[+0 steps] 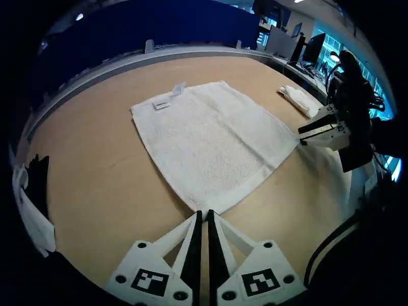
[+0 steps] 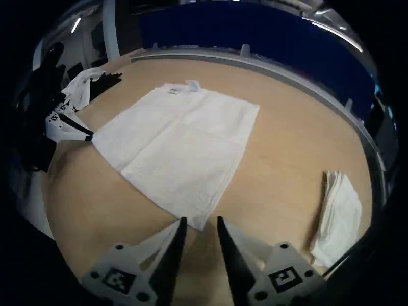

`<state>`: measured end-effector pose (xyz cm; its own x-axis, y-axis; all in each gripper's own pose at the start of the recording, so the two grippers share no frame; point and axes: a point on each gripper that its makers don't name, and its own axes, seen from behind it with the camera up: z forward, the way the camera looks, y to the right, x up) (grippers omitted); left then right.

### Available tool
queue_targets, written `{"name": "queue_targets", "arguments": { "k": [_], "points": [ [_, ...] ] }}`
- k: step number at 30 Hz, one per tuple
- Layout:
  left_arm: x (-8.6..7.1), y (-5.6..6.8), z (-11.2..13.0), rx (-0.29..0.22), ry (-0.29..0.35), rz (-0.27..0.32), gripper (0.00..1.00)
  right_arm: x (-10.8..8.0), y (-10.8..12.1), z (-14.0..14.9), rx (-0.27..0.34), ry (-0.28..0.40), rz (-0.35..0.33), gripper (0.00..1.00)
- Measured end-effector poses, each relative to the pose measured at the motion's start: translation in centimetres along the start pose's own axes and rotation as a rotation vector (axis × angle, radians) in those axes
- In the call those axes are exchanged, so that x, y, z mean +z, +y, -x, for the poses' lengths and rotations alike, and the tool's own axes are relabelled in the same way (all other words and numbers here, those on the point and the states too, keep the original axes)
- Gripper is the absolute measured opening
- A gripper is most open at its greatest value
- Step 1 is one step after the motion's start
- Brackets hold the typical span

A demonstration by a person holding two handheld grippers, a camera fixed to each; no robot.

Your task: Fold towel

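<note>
**Both grippers at the towel's near corners**

In the left gripper view, the left gripper [image 1: 204, 213] has its fingers pressed almost together, tips at one near corner of the towel [image 1: 209, 137]. Whether any cloth is caught between them I cannot tell. In the right gripper view, the right gripper [image 2: 200, 222] has its fingers spread, with the towel's other near corner lying between the tips.

The white towel lies flat and open in the middle of the tan table [image 1: 102, 178], one corner pointing at each gripper. A small label [image 1: 161, 105] sits at its far edge. Near the table's right edge lies a folded white cloth [image 2: 339, 214], well apart from the towel. A blue partition [image 2: 245, 30] runs along the table's far edge.
</note>
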<state>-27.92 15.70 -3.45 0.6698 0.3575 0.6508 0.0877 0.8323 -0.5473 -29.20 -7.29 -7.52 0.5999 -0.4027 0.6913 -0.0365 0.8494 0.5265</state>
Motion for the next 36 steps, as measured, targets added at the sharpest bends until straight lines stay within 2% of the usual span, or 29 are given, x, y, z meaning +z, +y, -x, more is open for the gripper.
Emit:
{"name": "queue_targets", "arguments": {
  "k": [6,10,16,19,30,36],
  "points": [
    [-0.1,-0.1,0.0,0.002,0.001,0.001,0.08,0.7,0.2,-0.1,0.007,0.001,0.004,0.47],
    [-0.1,0.0,-0.1,0.001,0.002,0.005,0.08,1.0,0.4,0.2,0.023,-0.008,0.0,0.24],
    [-0.1,0.3,-0.1,0.004,0.003,0.008,0.08,1.1,0.5,0.1,0.04,-0.014,-0.001,0.19],
    [-0.1,0.3,-0.1,0.004,0.003,0.009,0.08,1.1,0.6,-0.2,0.047,-0.009,-0.001,0.08],
    [-0.3,0.2,0.0,0.003,0.004,0.005,0.08,0.4,0.2,-0.3,0.04,-0.003,-0.02,0.06],
    [-0.7,0.1,-0.5,-0.004,0.013,0.007,0.08,-0.2,0.3,-1.4,0.058,0.022,-0.023,0.06]
  ]
}}
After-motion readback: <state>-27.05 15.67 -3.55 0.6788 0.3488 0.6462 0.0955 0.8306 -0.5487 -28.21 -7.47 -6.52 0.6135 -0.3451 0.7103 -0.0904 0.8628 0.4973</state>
